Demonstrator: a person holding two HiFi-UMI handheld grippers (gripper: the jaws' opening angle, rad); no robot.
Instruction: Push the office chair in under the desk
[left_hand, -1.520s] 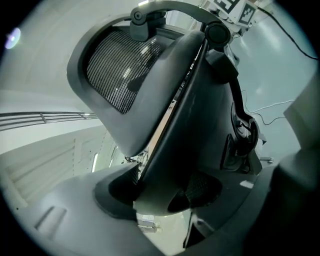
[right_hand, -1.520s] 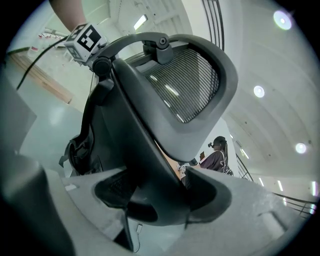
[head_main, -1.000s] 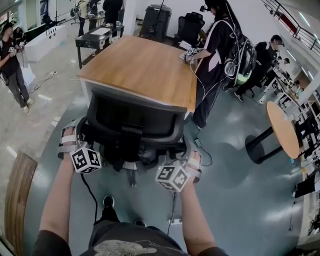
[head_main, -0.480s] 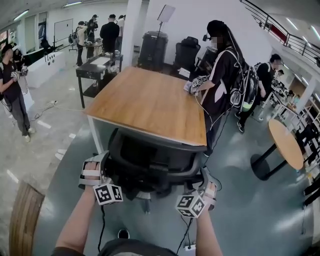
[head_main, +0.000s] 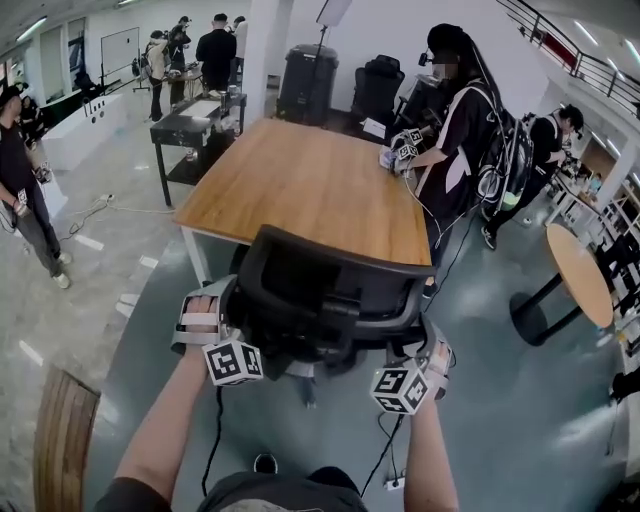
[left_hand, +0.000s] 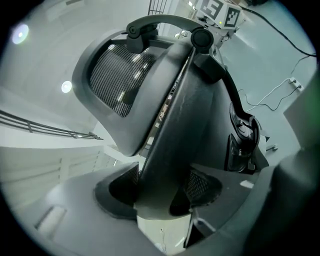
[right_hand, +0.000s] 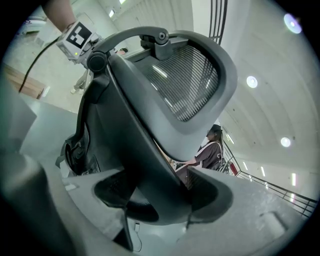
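Black office chair (head_main: 330, 300) is standing at the wooden worktop's (head_main: 310, 190) near edge (backrest toward the person), left hand-held gripper (head_main: 222, 312) and right hand-held gripper (head_main: 428, 345) each clamping one side of its back.

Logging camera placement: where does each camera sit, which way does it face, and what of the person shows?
Head view: on the person's head, looking down at the black mesh-backed office chair at the wooden-topped desk; both forearms, left gripper and right gripper show.
Left gripper view: on the left gripper, looking along its fingers, closed on the chair's back frame.
Right gripper view: on the right gripper, likewise, fingers on the opposite frame edge.
Shared: both gripper views show the mesh back and the other gripper's marker cube.
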